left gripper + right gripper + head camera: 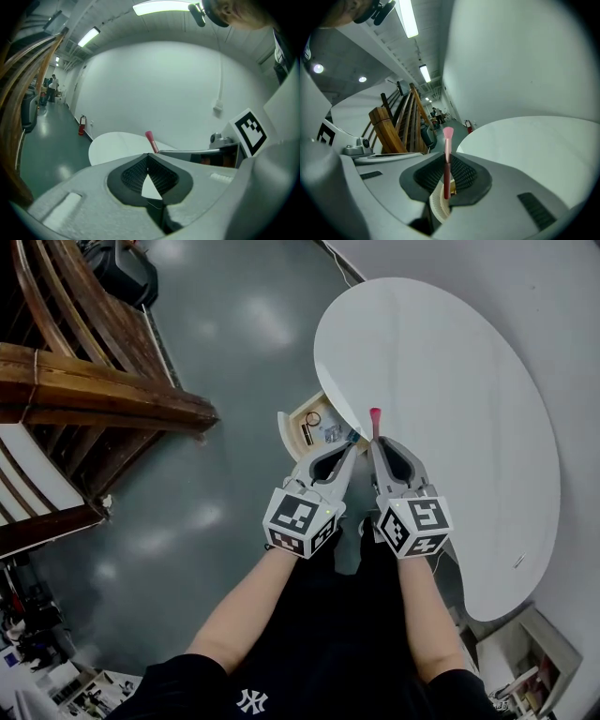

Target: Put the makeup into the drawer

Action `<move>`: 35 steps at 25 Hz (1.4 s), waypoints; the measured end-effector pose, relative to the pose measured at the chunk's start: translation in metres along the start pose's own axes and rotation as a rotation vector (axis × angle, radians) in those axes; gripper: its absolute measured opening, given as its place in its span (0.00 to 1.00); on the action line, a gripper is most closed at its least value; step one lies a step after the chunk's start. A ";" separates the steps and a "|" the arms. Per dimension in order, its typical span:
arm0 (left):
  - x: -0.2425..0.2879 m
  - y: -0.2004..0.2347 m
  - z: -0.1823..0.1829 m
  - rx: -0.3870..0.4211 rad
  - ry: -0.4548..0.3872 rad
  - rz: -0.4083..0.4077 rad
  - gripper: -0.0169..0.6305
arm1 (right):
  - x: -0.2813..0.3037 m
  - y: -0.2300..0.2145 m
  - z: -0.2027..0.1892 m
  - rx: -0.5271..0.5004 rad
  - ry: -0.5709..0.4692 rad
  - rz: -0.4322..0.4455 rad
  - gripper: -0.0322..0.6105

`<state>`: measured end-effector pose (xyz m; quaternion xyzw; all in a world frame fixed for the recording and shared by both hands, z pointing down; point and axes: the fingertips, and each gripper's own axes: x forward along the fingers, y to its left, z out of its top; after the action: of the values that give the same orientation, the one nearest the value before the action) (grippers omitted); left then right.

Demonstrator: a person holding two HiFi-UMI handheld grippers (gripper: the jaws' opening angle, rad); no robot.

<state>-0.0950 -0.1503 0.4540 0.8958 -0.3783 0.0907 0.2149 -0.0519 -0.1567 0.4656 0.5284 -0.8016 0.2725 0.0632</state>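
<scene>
Brush (447,161) held near open drawer (287,431)
Right gripper (379,442) pinches it upright; left gripper (348,450) closed, empty, at the table (450,381) edge.

The open drawer (284,432) juts out from under the white table (450,381), whose rim overhangs its right part; small items (312,419) lie on its bottom. Above that rim, the right gripper (375,441) clamps the makeup brush (375,423), and the left gripper (351,449), jaws together, hangs just beside it. The grey floor (216,352) to the left lies open.

Grey left gripper (349,450) and right gripper (377,442) carry black-and-white marker cubes (300,519); black short-sleeved shirt (187,688).
</scene>
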 end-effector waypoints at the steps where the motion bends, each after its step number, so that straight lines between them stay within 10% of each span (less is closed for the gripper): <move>1: -0.002 0.006 -0.004 -0.003 0.001 0.011 0.04 | 0.004 0.004 -0.005 -0.001 0.006 0.009 0.13; 35: 0.018 0.114 -0.122 -0.088 0.005 0.132 0.04 | 0.138 -0.007 -0.190 -0.172 0.285 0.099 0.13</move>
<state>-0.1643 -0.1779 0.6045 0.8585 -0.4395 0.0901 0.2485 -0.1414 -0.1753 0.6825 0.4370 -0.8298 0.2780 0.2077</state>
